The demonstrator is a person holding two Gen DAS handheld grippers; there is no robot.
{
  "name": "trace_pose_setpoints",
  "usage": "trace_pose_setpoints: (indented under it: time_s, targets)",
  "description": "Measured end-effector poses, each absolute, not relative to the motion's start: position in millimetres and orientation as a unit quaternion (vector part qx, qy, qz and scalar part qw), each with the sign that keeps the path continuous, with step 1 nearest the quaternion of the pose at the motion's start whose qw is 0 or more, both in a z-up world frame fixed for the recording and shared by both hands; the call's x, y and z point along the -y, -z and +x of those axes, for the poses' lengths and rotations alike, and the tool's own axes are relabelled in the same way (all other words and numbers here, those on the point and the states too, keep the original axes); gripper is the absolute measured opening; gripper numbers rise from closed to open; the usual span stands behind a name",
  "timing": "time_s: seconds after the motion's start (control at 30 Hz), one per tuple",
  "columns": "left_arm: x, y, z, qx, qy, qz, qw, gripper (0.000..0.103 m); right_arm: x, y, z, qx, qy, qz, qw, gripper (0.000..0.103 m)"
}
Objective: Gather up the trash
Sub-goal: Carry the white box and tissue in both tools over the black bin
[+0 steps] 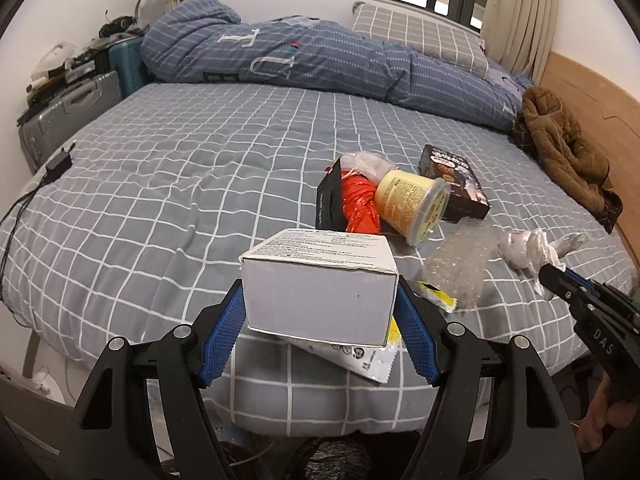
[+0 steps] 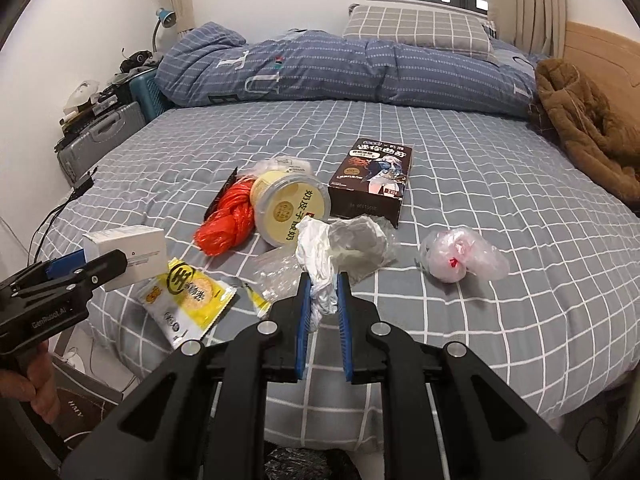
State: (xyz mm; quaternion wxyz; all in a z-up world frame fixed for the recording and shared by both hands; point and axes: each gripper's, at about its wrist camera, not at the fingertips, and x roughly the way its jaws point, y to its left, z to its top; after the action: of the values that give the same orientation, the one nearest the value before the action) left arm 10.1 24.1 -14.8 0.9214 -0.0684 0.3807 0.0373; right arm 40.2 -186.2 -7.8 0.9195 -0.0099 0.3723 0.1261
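My left gripper (image 1: 320, 300) is shut on a white cardboard box (image 1: 320, 284), held above the near edge of the bed; the same box (image 2: 128, 250) shows at the left of the right wrist view. My right gripper (image 2: 323, 284) is shut on a crumpled wad of white tissue and paper (image 2: 340, 248), also seen at the right of the left wrist view as the tissue wad (image 1: 528, 250). On the checked sheet lie a yellow tub (image 2: 290, 208), an orange plastic bag (image 2: 228, 224), a dark snack box (image 2: 370, 180), a yellow sachet (image 2: 186, 300), clear wrap (image 1: 460, 268) and a clear bag (image 2: 460, 258).
A rolled blue quilt (image 2: 320, 72) and a checked pillow (image 2: 416, 28) lie along the far side. A brown coat (image 2: 584, 120) sits by the wooden headboard. Suitcases (image 1: 68, 120) stand left of the bed, and a black charger (image 1: 58, 162) with its cable lies on the left edge.
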Motion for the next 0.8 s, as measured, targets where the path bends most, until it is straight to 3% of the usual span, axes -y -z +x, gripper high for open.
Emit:
trace_pose_setpoints:
  time_s: [0.8]
  targets:
    - [10, 2, -67, -0.381, -0.011, -0.06, 0.923, 0.07, 190, -14, -31, -0.374, -0.132, 0.001, 0.918, 0.012]
